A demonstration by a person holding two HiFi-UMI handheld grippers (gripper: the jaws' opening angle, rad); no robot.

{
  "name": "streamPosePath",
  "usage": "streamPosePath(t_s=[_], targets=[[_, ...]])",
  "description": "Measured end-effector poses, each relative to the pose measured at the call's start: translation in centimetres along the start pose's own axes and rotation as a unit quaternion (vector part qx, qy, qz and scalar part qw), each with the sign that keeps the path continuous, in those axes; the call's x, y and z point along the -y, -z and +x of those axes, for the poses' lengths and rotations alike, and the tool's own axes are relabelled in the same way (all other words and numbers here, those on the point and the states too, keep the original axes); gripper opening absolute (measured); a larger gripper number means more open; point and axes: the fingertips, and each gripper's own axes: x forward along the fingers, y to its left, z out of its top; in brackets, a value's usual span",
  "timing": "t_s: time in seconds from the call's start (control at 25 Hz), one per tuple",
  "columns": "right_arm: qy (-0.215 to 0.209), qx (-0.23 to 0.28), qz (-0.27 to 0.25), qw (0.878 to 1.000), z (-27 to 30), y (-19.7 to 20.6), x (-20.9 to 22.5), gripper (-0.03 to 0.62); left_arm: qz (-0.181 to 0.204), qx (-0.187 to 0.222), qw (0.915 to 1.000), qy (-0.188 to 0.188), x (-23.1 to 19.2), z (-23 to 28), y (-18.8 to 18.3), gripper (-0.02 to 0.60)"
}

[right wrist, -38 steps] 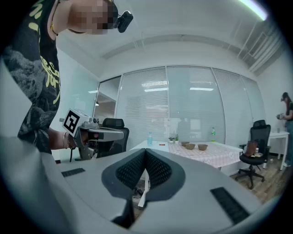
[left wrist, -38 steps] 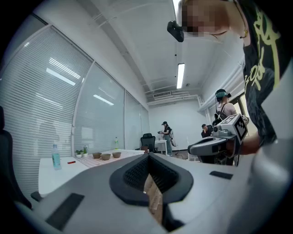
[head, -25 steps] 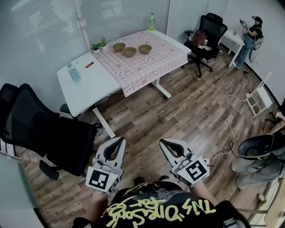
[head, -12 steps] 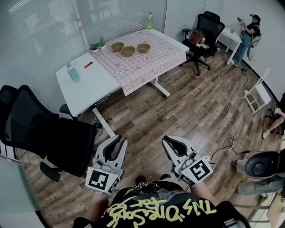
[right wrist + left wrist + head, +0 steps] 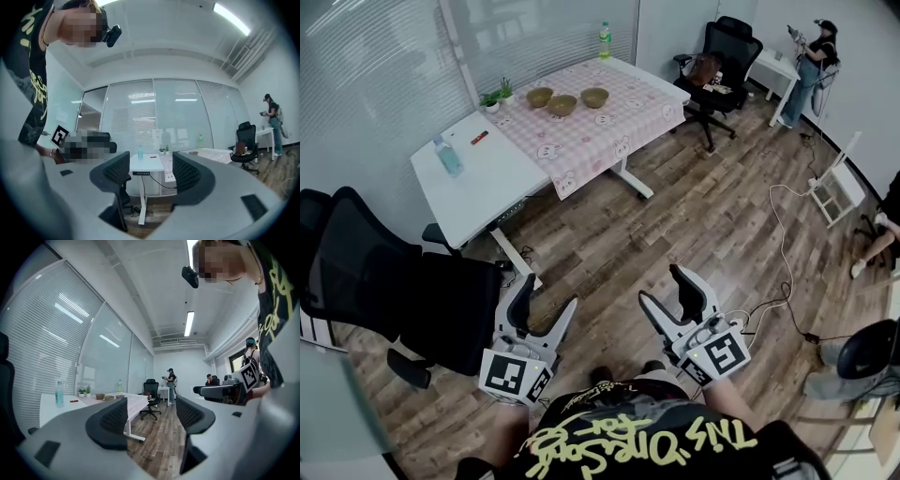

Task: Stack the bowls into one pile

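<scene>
The left gripper (image 5: 546, 300) and right gripper (image 5: 664, 287) have just been opening. Their jaws stand spread with nothing between them, well apart from three bowls (image 5: 562, 104) on the clothed table (image 5: 602, 133).

The long desk (image 5: 502, 178) carries 3 bowls (image 5: 539, 97), (image 5: 562, 105), (image 5: 594, 97), 2 bottles, 1 blue (image 5: 447, 156) and 1 green (image 5: 604, 34), 2 small potted plants (image 5: 490, 99), (image 5: 505, 90), 1 small red object (image 5: 476, 138) and 1 pink checked cloth (image 5: 600, 141). There is 1 smaller desk (image 5: 766, 67) in the far corner. The room holds 2 black office chairs (image 5: 394, 291), (image 5: 724, 47) and 1 white rack (image 5: 832, 187). 1 person (image 5: 811, 58) stands by the smaller desk. Others at the right edge are too cut off to count.
</scene>
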Motion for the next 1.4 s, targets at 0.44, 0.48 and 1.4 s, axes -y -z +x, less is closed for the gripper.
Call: streamPosePath(t_s=[0.44, 0.48, 1.4], targets=[[0.003, -0.028, -0.013, 1.000, 0.9, 0.7, -1.8, 0.268, -0.004, -0.009, 0.9994, 0.035, -0.6, -0.1, 1.0, 0.319], [0.003, -0.032, -0.012, 0.999, 0.9, 0.9, -1.9, 0.268, -0.006, -0.009, 0.9993, 0.036, -0.7, -0.1, 1.1, 0.318], [-0.042, -0.039, 0.003, 0.998, 6.4, 2.5, 1.6, 0.268, 0.006, -0.018, 0.9997, 0.018, -3.6, 5.3, 1.6, 0.286]])
